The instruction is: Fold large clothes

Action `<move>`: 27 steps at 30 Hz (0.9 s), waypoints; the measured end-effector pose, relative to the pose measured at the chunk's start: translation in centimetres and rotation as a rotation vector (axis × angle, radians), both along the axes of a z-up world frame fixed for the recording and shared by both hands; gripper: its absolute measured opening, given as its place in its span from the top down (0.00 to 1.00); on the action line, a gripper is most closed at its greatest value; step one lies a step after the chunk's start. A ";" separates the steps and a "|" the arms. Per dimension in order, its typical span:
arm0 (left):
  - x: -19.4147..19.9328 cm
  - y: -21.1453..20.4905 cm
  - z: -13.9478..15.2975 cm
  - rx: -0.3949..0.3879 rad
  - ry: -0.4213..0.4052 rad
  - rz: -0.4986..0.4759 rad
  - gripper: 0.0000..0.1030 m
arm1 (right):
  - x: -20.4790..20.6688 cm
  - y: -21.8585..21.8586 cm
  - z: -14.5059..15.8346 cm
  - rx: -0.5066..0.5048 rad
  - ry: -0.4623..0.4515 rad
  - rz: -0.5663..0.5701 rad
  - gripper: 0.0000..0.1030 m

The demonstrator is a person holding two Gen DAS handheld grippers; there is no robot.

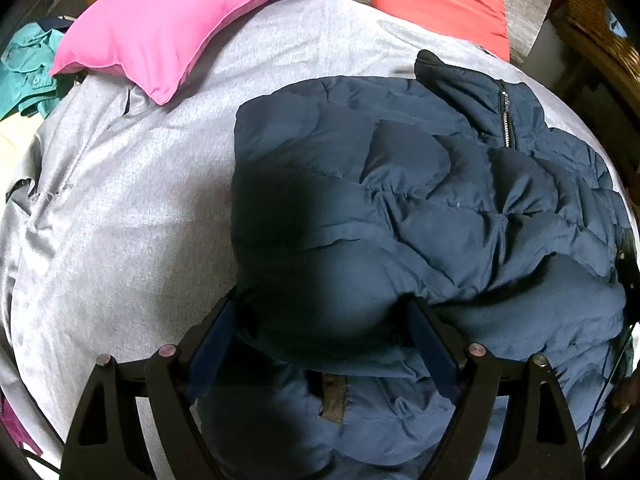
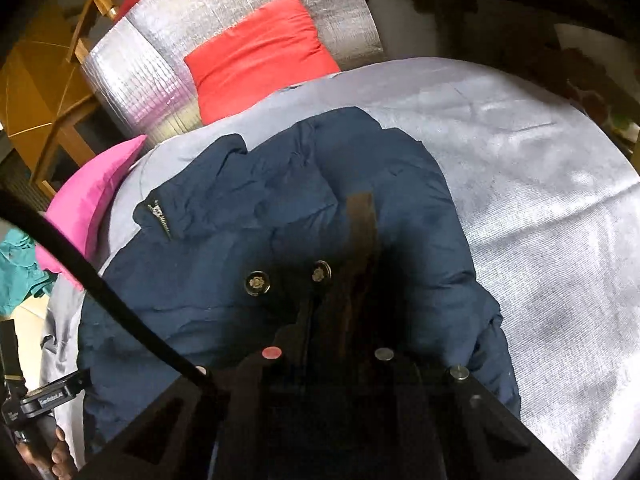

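A navy puffer jacket (image 1: 420,208) lies partly folded on the grey bedsheet (image 1: 132,208), its zipped collar toward the far right. My left gripper (image 1: 322,312) points steeply down at its near edge. The jaws stand wide, and a thick rounded fold fills the gap between the fingers (image 1: 216,340) without looking squeezed. In the right wrist view the jacket (image 2: 208,300) shows two snap buttons (image 2: 256,282). My right gripper (image 2: 344,300) is shut on the jacket's front edge, where a brown strip (image 2: 360,220) runs into the dark fingertips.
A pink pillow (image 1: 160,28) and a red pillow (image 1: 440,0) lie at the head of the bed against a silver foil panel (image 2: 160,60). Teal clothes (image 1: 24,72) are heaped at the far left. A hand (image 2: 48,448) holds the other gripper's handle.
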State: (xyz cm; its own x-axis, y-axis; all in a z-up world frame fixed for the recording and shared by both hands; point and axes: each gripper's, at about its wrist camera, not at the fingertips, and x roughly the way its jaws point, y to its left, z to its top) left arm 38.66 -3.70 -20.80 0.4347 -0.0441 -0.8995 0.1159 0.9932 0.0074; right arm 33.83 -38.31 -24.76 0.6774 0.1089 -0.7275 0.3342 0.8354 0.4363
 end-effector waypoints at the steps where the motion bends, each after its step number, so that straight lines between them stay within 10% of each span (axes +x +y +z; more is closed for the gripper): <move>1: 0.0 0.0 0.0 0.001 -0.001 -0.001 0.16 | 0.0 0.0 0.0 0.003 0.000 -0.001 0.86; 11: -0.7 -0.5 0.8 0.059 -0.047 0.005 0.16 | -2.0 1.3 4.9 -0.177 -0.223 -0.055 0.88; 27: -1.1 -1.4 0.8 0.105 -0.077 -0.002 0.16 | 1.1 -0.1 0.3 -0.091 -0.031 -0.039 0.85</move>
State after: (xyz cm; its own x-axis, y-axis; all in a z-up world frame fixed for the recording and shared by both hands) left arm 37.55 -5.13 -20.01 0.5026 0.0473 -0.8632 0.1130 0.9863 0.1199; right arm 34.89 -38.44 -24.42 0.7023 0.0167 -0.7117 0.3545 0.8587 0.3700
